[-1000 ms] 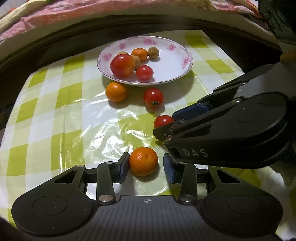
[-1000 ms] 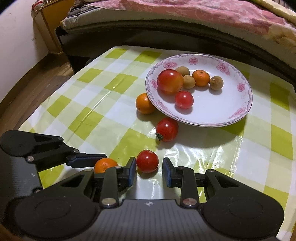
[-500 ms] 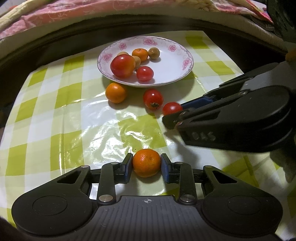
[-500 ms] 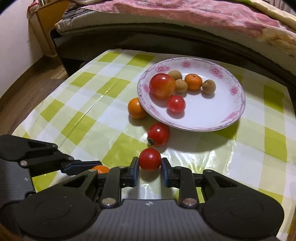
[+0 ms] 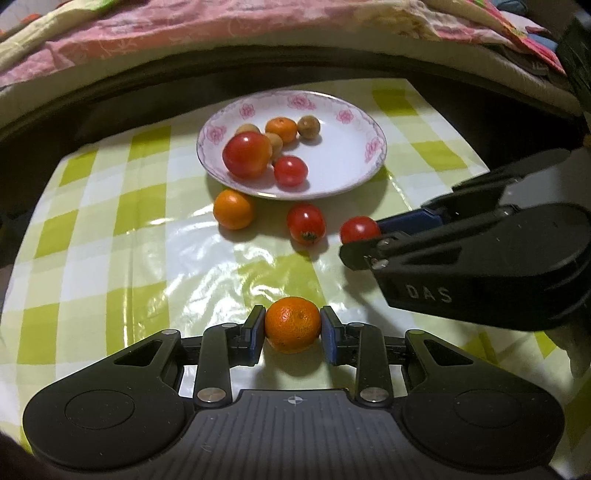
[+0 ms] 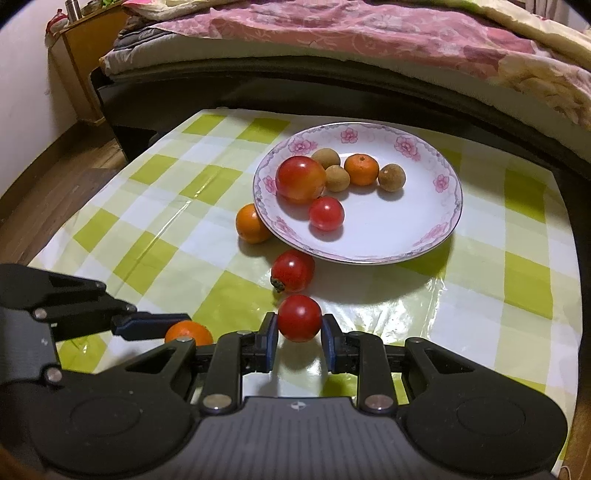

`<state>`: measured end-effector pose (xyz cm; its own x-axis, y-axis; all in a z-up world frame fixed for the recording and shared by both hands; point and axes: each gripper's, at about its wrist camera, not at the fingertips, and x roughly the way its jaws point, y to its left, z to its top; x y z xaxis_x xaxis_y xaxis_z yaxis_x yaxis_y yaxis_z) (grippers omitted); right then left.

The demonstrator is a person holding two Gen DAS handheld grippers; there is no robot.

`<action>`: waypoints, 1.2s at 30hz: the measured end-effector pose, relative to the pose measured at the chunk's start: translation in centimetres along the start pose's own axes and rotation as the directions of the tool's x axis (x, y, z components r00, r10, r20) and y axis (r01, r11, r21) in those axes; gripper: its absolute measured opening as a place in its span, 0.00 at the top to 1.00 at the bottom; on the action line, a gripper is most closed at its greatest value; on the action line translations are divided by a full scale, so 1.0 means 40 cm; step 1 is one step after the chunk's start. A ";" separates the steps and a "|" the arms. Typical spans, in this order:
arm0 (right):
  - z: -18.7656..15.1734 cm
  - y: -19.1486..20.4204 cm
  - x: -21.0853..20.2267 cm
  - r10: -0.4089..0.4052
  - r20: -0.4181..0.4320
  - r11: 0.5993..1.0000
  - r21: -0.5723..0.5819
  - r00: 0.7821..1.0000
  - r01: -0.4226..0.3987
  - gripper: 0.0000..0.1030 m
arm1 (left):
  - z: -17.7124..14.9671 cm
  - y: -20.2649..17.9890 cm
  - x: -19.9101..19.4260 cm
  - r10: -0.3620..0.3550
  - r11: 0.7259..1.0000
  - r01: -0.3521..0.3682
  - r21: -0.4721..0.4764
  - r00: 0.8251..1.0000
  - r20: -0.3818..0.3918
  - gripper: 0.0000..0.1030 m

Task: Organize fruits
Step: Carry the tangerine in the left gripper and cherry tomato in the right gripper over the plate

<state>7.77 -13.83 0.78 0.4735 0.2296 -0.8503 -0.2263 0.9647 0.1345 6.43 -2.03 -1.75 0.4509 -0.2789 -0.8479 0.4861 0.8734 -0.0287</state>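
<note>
My left gripper (image 5: 292, 328) is shut on a small orange tangerine (image 5: 291, 319), low over the green-checked cloth. My right gripper (image 6: 298, 334) is shut on a red cherry tomato (image 6: 299, 316), a shadow beneath it. The right wrist view shows the left gripper's tangerine (image 6: 189, 331) at lower left. In the left wrist view the right gripper's tomato (image 5: 359, 229) sits at the right. The white flowered plate (image 5: 351, 166) (image 6: 402, 232) lies ahead, holding a big tomato (image 6: 300, 179), a small tomato (image 6: 326, 213), a tangerine (image 6: 362, 169) and three brown longans.
On the cloth beside the plate's near rim lie a loose tangerine (image 5: 233, 209) (image 6: 252, 224) and a loose tomato (image 5: 306, 224) (image 6: 293, 269). A bed with a pink quilt (image 6: 332, 29) runs behind the table. Wooden floor (image 6: 55, 177) shows at the left.
Both grippers' jaws stood open around their fruit a second ago and have closed onto it. The right gripper with its tomato now sits a little nearer the plate.
</note>
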 end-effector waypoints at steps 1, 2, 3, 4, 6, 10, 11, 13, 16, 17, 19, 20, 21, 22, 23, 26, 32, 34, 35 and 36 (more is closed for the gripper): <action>0.001 -0.002 -0.004 -0.004 0.003 1.000 0.000 1.000 0.004 0.71 | 0.004 0.001 -0.001 0.002 1.000 -0.002 -0.003 1.000 0.002 0.62; 0.002 -0.004 -0.006 -0.007 0.005 1.000 0.002 1.000 0.007 0.71 | 0.009 0.001 -0.001 0.005 1.000 -0.005 -0.006 1.000 0.005 0.62; 0.003 -0.006 -0.008 -0.010 0.007 1.000 0.004 1.000 0.010 0.71 | 0.013 0.002 -0.002 0.008 1.000 -0.008 -0.008 1.000 0.009 0.62; 0.004 -0.008 -0.010 -0.014 0.008 1.000 0.006 1.000 0.014 0.71 | 0.018 0.002 -0.002 0.010 1.000 -0.009 -0.010 1.000 0.012 0.62; 0.005 -0.012 -0.013 -0.018 0.011 1.000 0.008 1.000 0.018 0.71 | 0.028 0.002 -0.004 0.012 1.000 -0.012 -0.014 1.000 0.019 0.62; 0.008 -0.015 -0.021 -0.025 0.022 1.000 0.008 0.999 0.025 0.71 | 0.041 -0.002 -0.003 0.014 1.000 -0.013 -0.013 1.000 0.026 0.62; 0.010 -0.017 -0.024 -0.026 0.026 1.000 0.010 0.999 0.026 0.71 | 0.043 -0.002 -0.002 0.014 1.000 -0.013 -0.013 1.000 0.028 0.62; 0.012 -0.022 -0.028 -0.027 0.031 1.000 0.015 0.999 0.027 0.71 | 0.048 -0.003 -0.001 0.015 1.000 -0.015 -0.012 0.999 0.029 0.62; 0.015 -0.026 -0.031 -0.033 0.038 0.999 0.018 0.999 0.033 0.71 | 0.054 -0.004 0.002 0.018 1.000 -0.017 -0.010 0.999 0.032 0.62; 0.016 -0.027 -0.032 -0.035 0.040 0.999 0.019 0.999 0.034 0.71 | 0.056 -0.004 0.003 0.017 1.000 -0.017 -0.010 0.999 0.033 0.62; 0.018 -0.030 -0.035 -0.037 0.044 0.999 0.024 0.998 0.036 0.71 | 0.060 -0.003 0.003 0.017 1.000 -0.017 -0.010 0.999 0.035 0.62; 0.019 -0.031 -0.036 -0.038 0.046 0.999 0.025 0.998 0.037 0.71 | 0.061 -0.002 0.002 0.018 1.000 -0.017 -0.010 0.999 0.037 0.62; 0.020 -0.033 -0.038 -0.039 0.048 0.999 0.026 0.998 0.038 0.71 | 0.062 -0.003 0.002 0.018 1.000 -0.018 -0.010 0.999 0.037 0.62; 0.021 -0.034 -0.039 -0.042 0.051 0.999 0.026 0.998 0.040 0.71 | 0.063 -0.003 0.002 0.018 1.000 -0.017 -0.010 0.999 0.038 0.62; 0.021 -0.035 -0.040 -0.044 0.052 0.999 0.026 0.998 0.042 0.71 | 0.064 -0.004 0.003 0.018 1.000 -0.018 -0.010 0.999 0.038 0.62; 0.022 -0.037 -0.042 -0.047 0.052 0.999 0.027 0.998 0.046 0.71 | 0.064 -0.005 0.004 0.019 1.000 -0.018 -0.010 0.999 0.036 0.62; 0.021 -0.037 -0.042 -0.054 0.051 0.998 0.022 0.997 0.053 0.71 | 0.062 -0.003 0.003 0.021 1.000 -0.021 -0.013 0.999 0.036 0.62; 0.021 -0.037 -0.041 -0.055 0.051 0.998 0.023 0.997 0.054 0.71 | 0.063 -0.001 0.003 0.021 1.000 -0.020 -0.018 0.999 0.040 0.62; 0.021 -0.037 -0.041 -0.056 0.049 0.998 0.022 0.997 0.055 0.71 | 0.063 -0.001 0.002 0.021 1.000 -0.021 -0.019 0.999 0.042 0.62; 0.020 -0.038 -0.042 -0.056 0.049 0.998 0.022 0.997 0.055 0.71 | 0.064 -0.001 0.001 0.023 1.000 -0.022 -0.021 0.999 0.044 0.62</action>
<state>8.02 -15.56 2.40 0.5265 0.1809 -0.8307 -0.1811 0.9785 0.0983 8.36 -3.10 -0.43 0.4947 -0.2758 -0.8241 0.4603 0.8875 -0.0207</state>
